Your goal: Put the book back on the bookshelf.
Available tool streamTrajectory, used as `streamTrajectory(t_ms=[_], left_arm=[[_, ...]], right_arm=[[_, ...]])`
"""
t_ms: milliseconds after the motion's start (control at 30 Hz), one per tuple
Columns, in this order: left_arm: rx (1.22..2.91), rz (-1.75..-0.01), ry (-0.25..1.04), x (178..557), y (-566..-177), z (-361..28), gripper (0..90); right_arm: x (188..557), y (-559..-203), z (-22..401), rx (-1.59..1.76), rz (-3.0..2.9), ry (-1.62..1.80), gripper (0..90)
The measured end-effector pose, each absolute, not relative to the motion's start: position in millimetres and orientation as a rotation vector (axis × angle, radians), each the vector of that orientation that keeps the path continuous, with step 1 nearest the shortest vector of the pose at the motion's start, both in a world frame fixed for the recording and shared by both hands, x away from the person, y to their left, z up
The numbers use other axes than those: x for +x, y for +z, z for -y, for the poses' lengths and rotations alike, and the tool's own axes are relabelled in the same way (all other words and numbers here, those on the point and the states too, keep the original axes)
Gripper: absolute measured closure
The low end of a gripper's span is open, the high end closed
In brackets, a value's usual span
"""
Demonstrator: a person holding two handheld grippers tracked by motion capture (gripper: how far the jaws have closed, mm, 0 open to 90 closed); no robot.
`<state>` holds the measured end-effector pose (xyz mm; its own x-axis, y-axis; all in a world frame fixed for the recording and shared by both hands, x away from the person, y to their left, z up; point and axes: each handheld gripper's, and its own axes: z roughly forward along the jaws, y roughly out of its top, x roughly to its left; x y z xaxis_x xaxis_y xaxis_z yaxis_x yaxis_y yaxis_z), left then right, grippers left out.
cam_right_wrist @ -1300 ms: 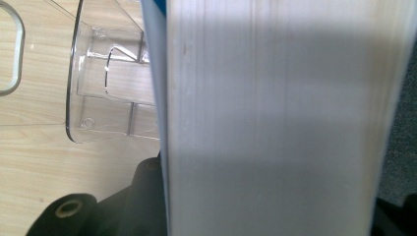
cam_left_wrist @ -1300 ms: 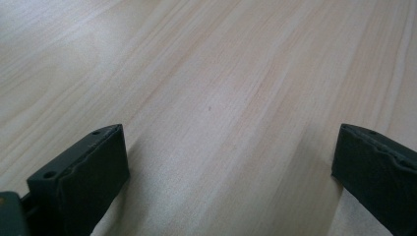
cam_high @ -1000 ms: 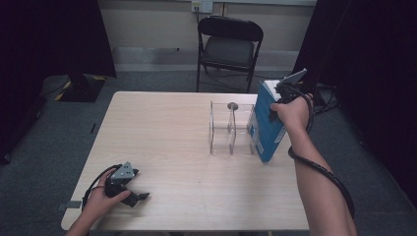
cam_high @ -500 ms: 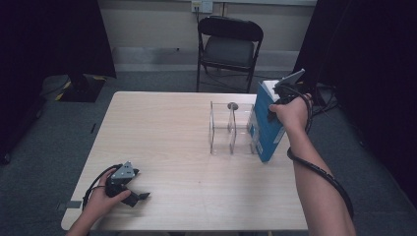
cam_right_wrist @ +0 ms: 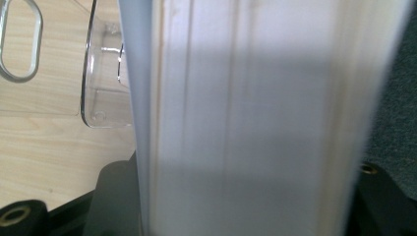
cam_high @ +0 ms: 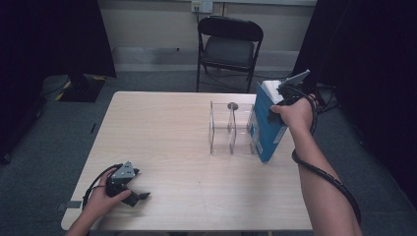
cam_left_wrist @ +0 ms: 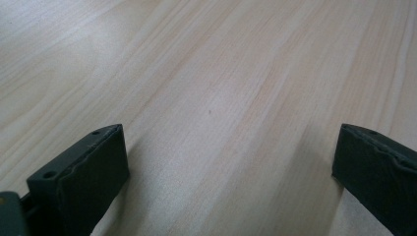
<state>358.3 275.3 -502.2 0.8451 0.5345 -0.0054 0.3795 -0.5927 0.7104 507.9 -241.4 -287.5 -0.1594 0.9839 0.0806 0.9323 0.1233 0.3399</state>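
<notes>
The right gripper (cam_high: 276, 105) is clamped on the top edge of a blue book (cam_high: 265, 130) — in its own view the page block (cam_right_wrist: 246, 118) sits squarely between the jaws. The book stands upright on the table (cam_high: 167, 137), touching the right side of the clear rack (cam_high: 231, 129), not yet in a slot. The left gripper (cam_high: 132, 192) rests well apart from the rack, near the table's front-left corner, its jaws spread wide with nothing but bare wood (cam_left_wrist: 211, 98) between them.

The book looks stiff and fairly heavy for a top pinch — it could swing or slip if tilted. A hold across covers and pages near the spine seems safest. The rack looks light and may slide when nudged, so the idle gripper could steady it
</notes>
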Motion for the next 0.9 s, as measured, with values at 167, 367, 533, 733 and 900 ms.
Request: streamTrajectory(t_ms=[167,367,533,733,900], left_arm=[[2.278,-0.655,0.283,358.7,-501.9,-275.6,0.0],[2.281,-0.653,0.284,358.8,-501.8,-275.8,0.0],[2.277,-0.656,0.268,358.7,-502.1,-275.4,0.0],[2.277,-0.653,0.268,359.0,-502.1,-275.3,0.0],[2.270,-0.648,0.264,359.3,-502.7,-275.2,0.0]], right_arm=[[501.6,-281.9,244.5,1.910,-2.230,0.490,38.8],[495.7,-279.5,243.6,1.880,-2.257,0.509,34.0],[487.8,-273.5,240.1,1.830,-2.264,0.462,26.9],[481.5,-272.4,240.9,1.833,-2.274,0.470,24.0],[476.9,-272.9,242.1,1.814,-2.303,0.467,19.8]])
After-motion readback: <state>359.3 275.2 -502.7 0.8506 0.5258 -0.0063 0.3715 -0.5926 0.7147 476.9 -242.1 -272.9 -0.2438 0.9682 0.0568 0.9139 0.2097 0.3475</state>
